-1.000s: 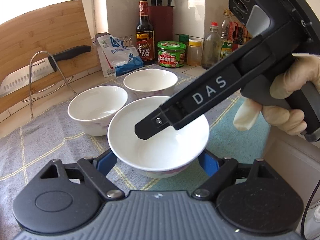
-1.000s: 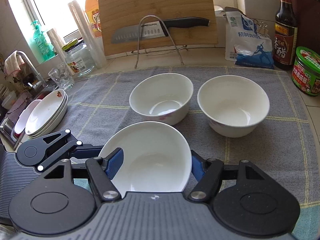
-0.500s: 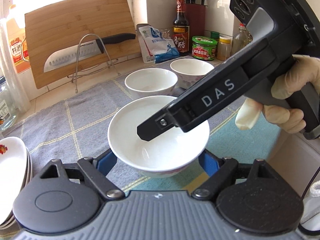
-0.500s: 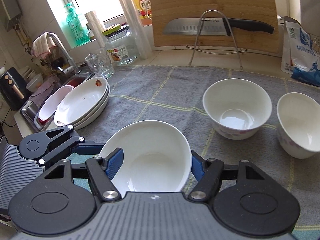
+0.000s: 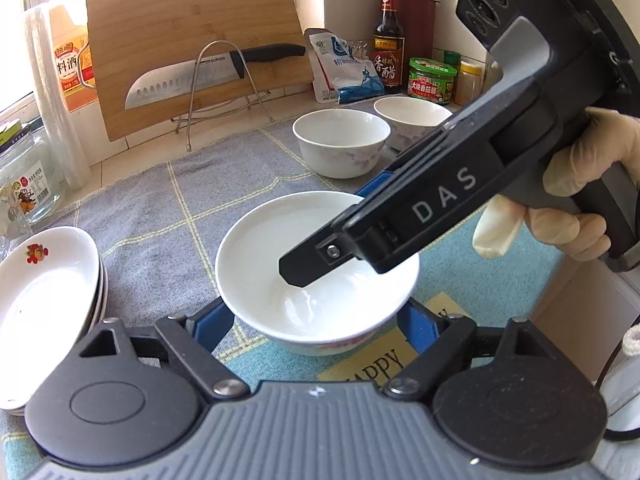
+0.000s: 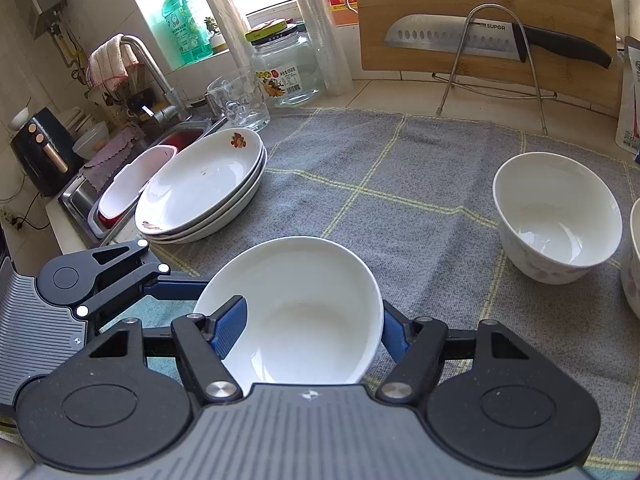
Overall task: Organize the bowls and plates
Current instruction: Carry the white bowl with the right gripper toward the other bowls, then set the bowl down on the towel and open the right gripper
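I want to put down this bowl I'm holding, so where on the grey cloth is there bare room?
The widest bare patch of grey cloth lies between the plate stack on one side and the two standing bowls on the other, in front of the knife rack. It is crowded beside the sink, around the glass jar.

Blk hand-held gripper [image 5: 316, 316] (blue pads [image 5: 211, 326]), "DAS" lettering.

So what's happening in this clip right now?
A person is sorting dishes on a grey mat. Both grippers hold one white bowl: the left gripper has its jaws on either side of the bowl, and the right gripper pinches its rim, one finger inside. A stack of plates sits near the sink, and two more bowls wait further back.
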Demonstrator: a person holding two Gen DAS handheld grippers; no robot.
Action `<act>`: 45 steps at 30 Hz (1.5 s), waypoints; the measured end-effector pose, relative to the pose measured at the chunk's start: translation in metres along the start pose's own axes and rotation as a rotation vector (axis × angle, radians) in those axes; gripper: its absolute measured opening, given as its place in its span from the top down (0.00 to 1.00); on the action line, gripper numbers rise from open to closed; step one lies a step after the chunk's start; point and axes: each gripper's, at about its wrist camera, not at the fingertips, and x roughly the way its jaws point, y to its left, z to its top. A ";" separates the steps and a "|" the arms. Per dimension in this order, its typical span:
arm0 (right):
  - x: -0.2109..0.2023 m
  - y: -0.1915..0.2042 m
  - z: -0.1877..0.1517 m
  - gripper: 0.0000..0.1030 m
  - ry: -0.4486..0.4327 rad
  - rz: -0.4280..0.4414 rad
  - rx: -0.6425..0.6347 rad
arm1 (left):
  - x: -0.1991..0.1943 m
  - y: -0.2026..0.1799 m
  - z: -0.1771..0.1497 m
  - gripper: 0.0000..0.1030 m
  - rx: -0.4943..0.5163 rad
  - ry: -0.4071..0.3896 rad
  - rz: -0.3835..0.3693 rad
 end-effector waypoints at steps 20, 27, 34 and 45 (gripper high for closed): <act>0.007 0.002 -0.002 0.27 0.039 0.006 -0.006 | 0.005 0.006 -0.003 0.15 -0.007 0.040 -0.032; 0.008 0.001 -0.004 0.27 0.042 0.008 -0.004 | 0.006 0.006 -0.004 0.14 -0.003 0.039 -0.038; 0.004 0.000 -0.002 0.04 0.007 0.007 0.006 | 0.006 0.006 -0.004 0.10 0.001 0.032 -0.043; -0.006 -0.001 0.003 0.00 -0.024 -0.060 -0.025 | -0.010 0.011 -0.005 0.08 0.019 0.050 -0.050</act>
